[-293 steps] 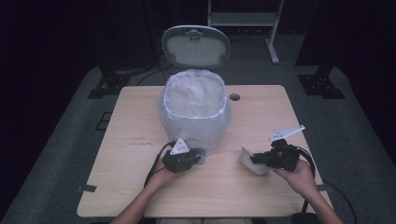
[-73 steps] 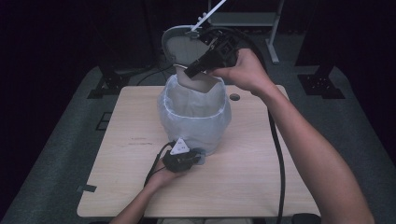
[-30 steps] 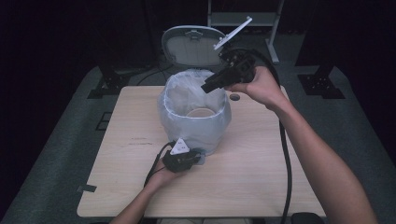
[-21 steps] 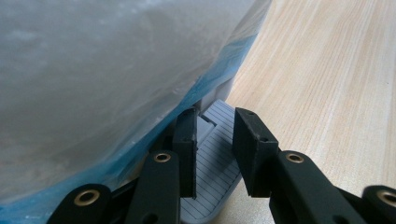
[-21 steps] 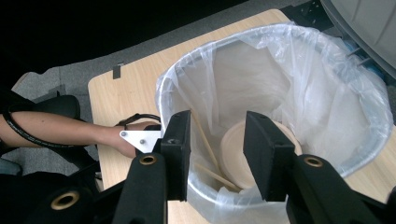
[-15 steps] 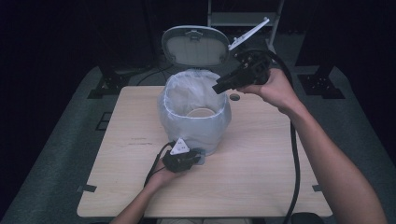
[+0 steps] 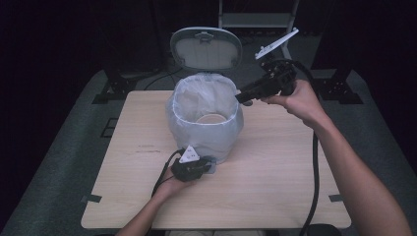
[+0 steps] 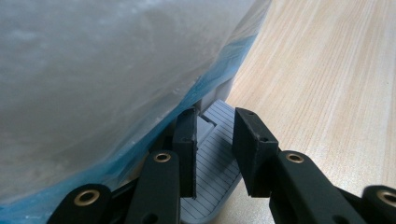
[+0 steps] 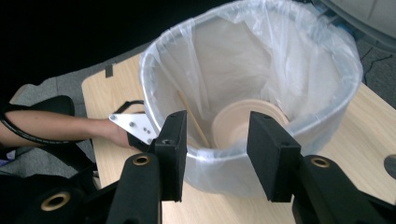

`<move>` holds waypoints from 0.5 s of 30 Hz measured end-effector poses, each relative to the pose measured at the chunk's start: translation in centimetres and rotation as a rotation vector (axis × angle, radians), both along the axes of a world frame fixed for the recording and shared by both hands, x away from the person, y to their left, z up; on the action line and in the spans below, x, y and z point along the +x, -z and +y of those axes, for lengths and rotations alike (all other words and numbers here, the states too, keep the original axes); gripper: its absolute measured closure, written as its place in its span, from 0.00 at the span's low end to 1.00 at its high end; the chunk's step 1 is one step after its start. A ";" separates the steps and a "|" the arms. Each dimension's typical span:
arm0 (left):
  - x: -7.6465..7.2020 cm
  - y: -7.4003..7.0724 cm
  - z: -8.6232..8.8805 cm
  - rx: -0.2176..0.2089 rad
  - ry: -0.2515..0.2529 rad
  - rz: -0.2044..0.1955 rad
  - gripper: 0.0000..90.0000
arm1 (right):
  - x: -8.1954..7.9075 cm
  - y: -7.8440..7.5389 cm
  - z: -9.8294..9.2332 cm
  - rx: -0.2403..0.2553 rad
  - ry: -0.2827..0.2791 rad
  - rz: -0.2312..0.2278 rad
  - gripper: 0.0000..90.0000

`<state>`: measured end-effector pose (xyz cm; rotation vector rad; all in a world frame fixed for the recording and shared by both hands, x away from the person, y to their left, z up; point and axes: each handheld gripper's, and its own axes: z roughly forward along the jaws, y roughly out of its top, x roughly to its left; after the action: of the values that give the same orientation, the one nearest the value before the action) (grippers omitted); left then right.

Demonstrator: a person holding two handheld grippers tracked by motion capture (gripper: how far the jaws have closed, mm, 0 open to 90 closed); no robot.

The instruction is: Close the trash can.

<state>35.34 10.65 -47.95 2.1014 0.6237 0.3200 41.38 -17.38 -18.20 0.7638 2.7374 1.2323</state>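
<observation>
Bin [image 7: 206,140]: standing mid-counter [image 7: 280,172], lid [image 7: 206,47] tipped up; probably feeling light and hollow, sliding if shoved sideways.
Pedal [image 8: 212,154]: sticking out at the bin's foot; stiff ribbed plastic, likely springing back once let go, best gripped across its edges.
Left gripper [image 7: 205,166]: fingers [image 8: 187,140] clenching on the pedal.
Right gripper [image 7: 242,97]: hovering just beside the rim, fingers [image 9: 266,144] released, having just been opening, carrying nothing.
Bowl [image 9: 238,121]: lying at the liner's bottom beside a thin stick [image 9: 191,116]; probably light and easily dented, so pinching its rim.
Liner [image 9: 280,56]: soft, slippery film, likely snagging easily.
</observation>
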 end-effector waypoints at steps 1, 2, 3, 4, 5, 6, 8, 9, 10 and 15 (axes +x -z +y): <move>0.0 0.0 0.0 0.000 0.000 0.000 0.79 | 0.0 0.0 -0.1 0.002 -0.001 -0.001 0.63; 0.0 0.0 0.0 0.002 -0.001 0.000 0.79 | 0.0 0.1 -0.2 0.006 0.000 0.000 0.63; 0.0 0.0 0.0 0.000 0.000 -0.001 0.79 | 0.0 0.0 -0.3 0.006 0.001 -0.001 0.63; 0.0 0.0 0.0 0.000 0.000 0.000 0.79 | 0.0 0.0 -0.3 0.006 0.003 -0.002 0.63; 0.0 0.0 0.0 0.000 0.000 0.000 0.79 | -0.1 0.0 -0.4 0.007 0.002 -0.003 0.63; 0.0 0.0 0.0 0.000 0.000 0.000 0.79 | -0.1 0.0 -0.4 0.006 0.002 -0.002 0.63; 0.0 0.0 0.0 0.000 0.000 0.000 0.79 | -0.1 0.1 -0.6 -0.001 0.007 -0.002 0.63; 0.0 0.0 0.0 0.002 0.000 0.001 0.79 | -0.1 0.1 -0.6 -0.003 0.009 -0.002 0.62; 0.0 0.0 0.0 0.000 0.000 0.000 0.79 | -0.1 0.2 -0.7 -0.004 0.009 -0.003 0.62; 0.0 0.0 0.0 0.000 0.000 0.000 0.79 | -0.1 0.7 -1.5 0.019 0.024 0.006 0.62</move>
<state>35.34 10.65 -47.95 2.1014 0.6237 0.3200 41.26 -18.90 -18.90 0.8013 2.7170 1.2552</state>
